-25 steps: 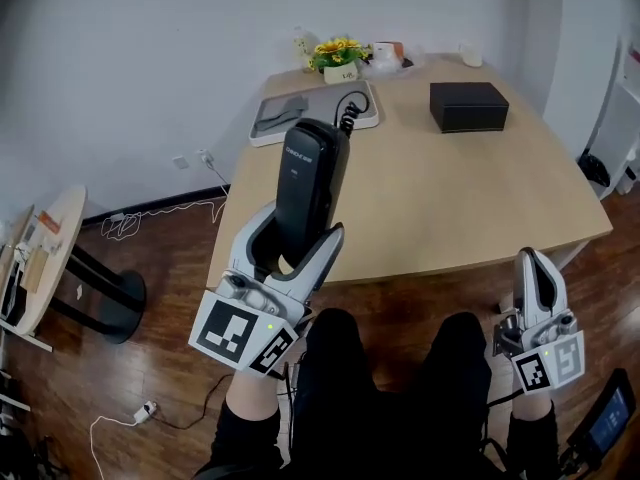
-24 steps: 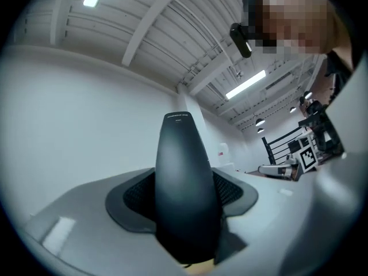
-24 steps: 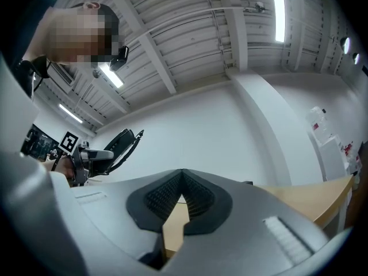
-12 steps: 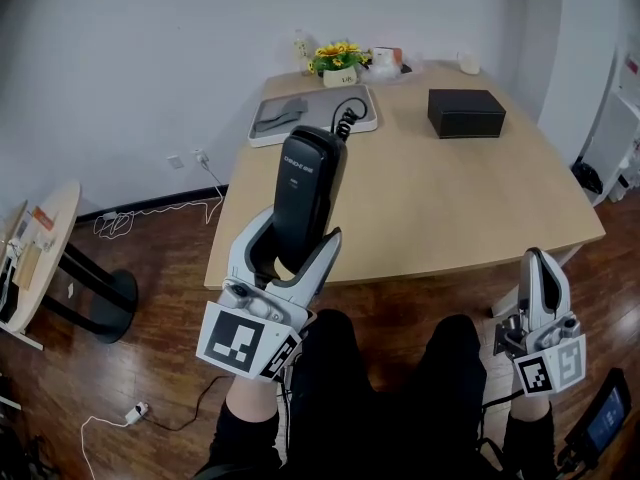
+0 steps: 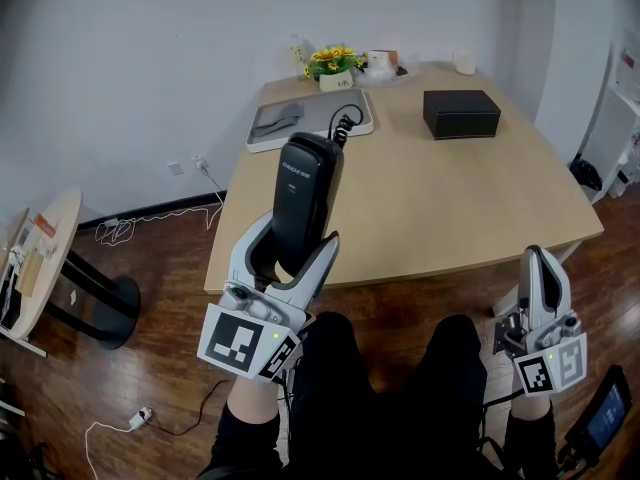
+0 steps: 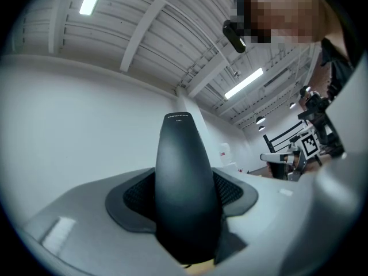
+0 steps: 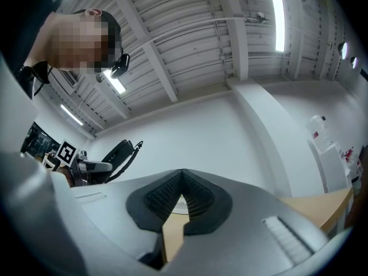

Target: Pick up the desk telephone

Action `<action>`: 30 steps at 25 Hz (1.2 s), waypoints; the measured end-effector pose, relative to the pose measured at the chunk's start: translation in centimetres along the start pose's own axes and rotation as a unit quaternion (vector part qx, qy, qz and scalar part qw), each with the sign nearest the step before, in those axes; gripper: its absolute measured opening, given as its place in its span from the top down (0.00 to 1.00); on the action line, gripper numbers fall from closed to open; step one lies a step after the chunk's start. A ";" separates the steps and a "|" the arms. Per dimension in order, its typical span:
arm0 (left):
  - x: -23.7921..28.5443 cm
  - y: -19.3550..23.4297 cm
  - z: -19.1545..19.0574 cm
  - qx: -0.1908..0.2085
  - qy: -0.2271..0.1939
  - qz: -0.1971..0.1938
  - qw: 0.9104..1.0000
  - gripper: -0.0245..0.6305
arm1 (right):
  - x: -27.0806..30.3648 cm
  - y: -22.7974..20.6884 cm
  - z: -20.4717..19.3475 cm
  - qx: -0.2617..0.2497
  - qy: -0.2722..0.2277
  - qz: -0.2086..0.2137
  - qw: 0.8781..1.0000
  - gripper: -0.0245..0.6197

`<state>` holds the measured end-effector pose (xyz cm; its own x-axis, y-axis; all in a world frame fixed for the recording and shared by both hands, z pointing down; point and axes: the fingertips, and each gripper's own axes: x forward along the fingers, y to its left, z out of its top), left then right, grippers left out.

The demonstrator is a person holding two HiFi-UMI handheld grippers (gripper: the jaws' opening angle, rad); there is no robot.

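A black telephone handset (image 5: pixel 305 198) stands upright between the jaws of my left gripper (image 5: pixel 290 250), which is shut on its lower end, in front of the table's near edge. In the left gripper view the handset (image 6: pixel 185 183) fills the middle between the pads. Its coiled cord (image 5: pixel 343 123) runs back to the grey telephone base (image 5: pixel 285 120) at the far left of the wooden table (image 5: pixel 430 208). My right gripper (image 5: pixel 540 268) is low at the right, over the person's knee, shut with nothing in it; its pads (image 7: pixel 198 197) meet at the tip.
A black box (image 5: pixel 461 114) lies at the far right of the table, and a pot of yellow flowers (image 5: pixel 332 63) and small items stand along the back edge. A round side table (image 5: pixel 40 258) and loose cables (image 5: pixel 150 213) are on the floor at the left.
The handset stays in my left gripper and neither gripper has visibly moved. The head view has shifted slightly, so the table sits a little higher in the picture.
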<state>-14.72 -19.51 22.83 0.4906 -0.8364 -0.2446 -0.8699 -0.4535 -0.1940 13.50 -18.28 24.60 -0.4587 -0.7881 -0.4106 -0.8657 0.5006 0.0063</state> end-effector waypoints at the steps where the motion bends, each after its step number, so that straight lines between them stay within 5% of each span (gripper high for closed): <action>1: 0.0 0.0 0.1 0.000 -0.002 0.001 1.000 0.56 | 0.0 0.0 0.2 -0.002 -0.002 -0.001 1.000 0.96; 30: 0.2 -0.3 -0.4 0.003 0.003 -0.006 1.000 0.56 | -0.2 -0.3 2.1 -0.019 -0.021 -0.023 0.999 0.96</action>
<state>-14.43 -19.67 23.23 0.5006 -0.8327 -0.2368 -0.8636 -0.4618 -0.2021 14.24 -17.53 22.75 -0.4104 -0.7938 -0.4489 -0.8930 0.4496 0.0214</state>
